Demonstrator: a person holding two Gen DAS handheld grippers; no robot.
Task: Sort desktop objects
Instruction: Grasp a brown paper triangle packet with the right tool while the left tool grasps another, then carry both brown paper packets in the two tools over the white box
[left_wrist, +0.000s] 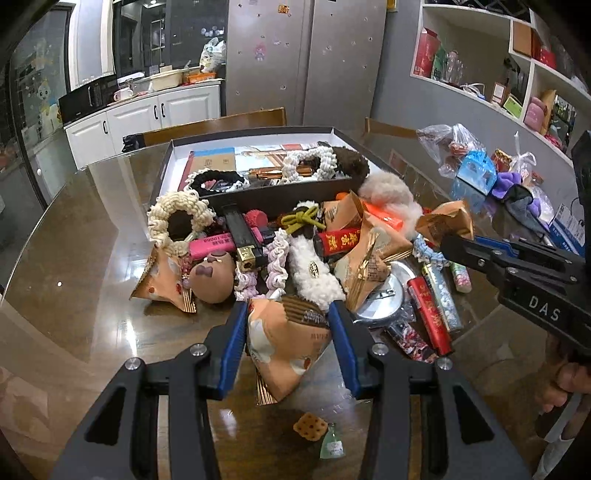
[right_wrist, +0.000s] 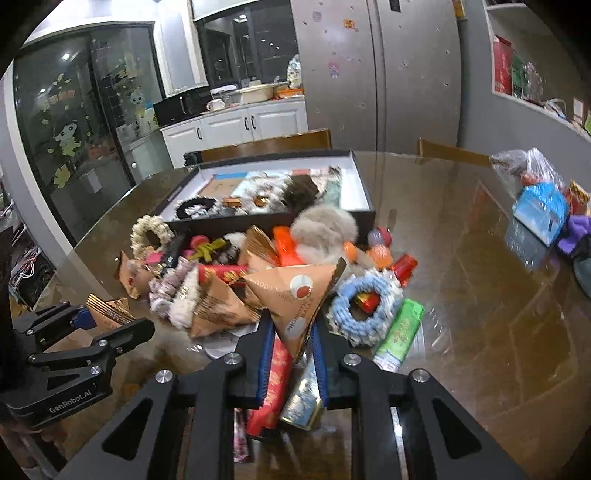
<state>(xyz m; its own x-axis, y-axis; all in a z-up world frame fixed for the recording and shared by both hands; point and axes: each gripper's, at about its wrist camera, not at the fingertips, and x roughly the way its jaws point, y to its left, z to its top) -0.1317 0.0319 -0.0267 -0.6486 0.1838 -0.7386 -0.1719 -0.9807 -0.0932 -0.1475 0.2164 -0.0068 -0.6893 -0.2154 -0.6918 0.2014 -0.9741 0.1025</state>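
Note:
A heap of small items lies on the brown glossy table (left_wrist: 74, 258): scrunchies, lighters and orange triangular snack packets. In the left wrist view my left gripper (left_wrist: 289, 314) is shut on one orange snack packet (left_wrist: 291, 339), lifted just off the table at the heap's near edge. My right gripper (left_wrist: 454, 240) comes in from the right, holding another orange packet (left_wrist: 447, 221). In the right wrist view that right gripper (right_wrist: 293, 325) pinches the lower corner of its snack packet (right_wrist: 299, 295) above the heap. The left gripper (right_wrist: 110, 317) shows at the left with its packet (right_wrist: 107, 310).
Behind the heap stands a black shallow box (left_wrist: 258, 195) with scrunchies and cards inside. Plastic bags and a blue pouch (left_wrist: 476, 173) lie at the table's right. A cracker charm (left_wrist: 310, 426) and a small green bottle (left_wrist: 332, 443) sit near me. Chairs stand at the far side.

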